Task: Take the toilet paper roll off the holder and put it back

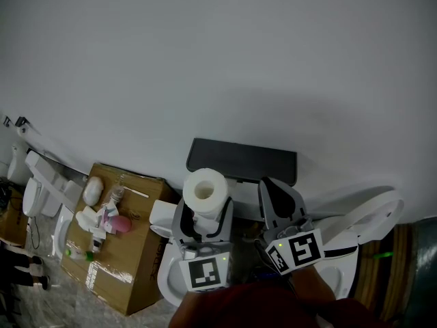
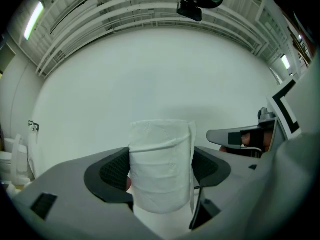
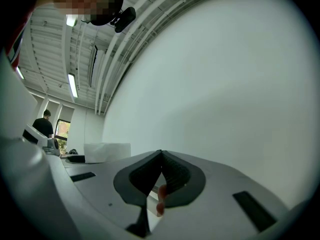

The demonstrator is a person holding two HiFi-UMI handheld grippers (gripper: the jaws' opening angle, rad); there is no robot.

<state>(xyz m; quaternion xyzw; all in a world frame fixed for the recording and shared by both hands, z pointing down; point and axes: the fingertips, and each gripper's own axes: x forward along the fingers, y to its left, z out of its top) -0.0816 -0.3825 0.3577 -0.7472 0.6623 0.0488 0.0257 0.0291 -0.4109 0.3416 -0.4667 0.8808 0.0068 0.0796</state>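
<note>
**A test hall fitted out as a bathroom, not a home**

A white toilet point(image 1: 372, 214) stands just right of the right fingers point(image 1: 273, 200), against a big bare wall point(image 1: 205, 60). A dark shelf point(image 1: 242, 159) hangs on that wall just beyond both pairs of fingers. More toilets point(image 1: 41, 183) stand loose on the floor well left of the left fingers point(image 1: 179, 219), next to a cardboard box point(image 1: 130, 258) with oddments on top. Overhead run exposed pipes point(image 2: 125, 9) and strip lights point(image 2: 35, 16). Far left of the right fingers, a person point(image 3: 44, 125) stands by a window point(image 3: 64, 134).
</note>
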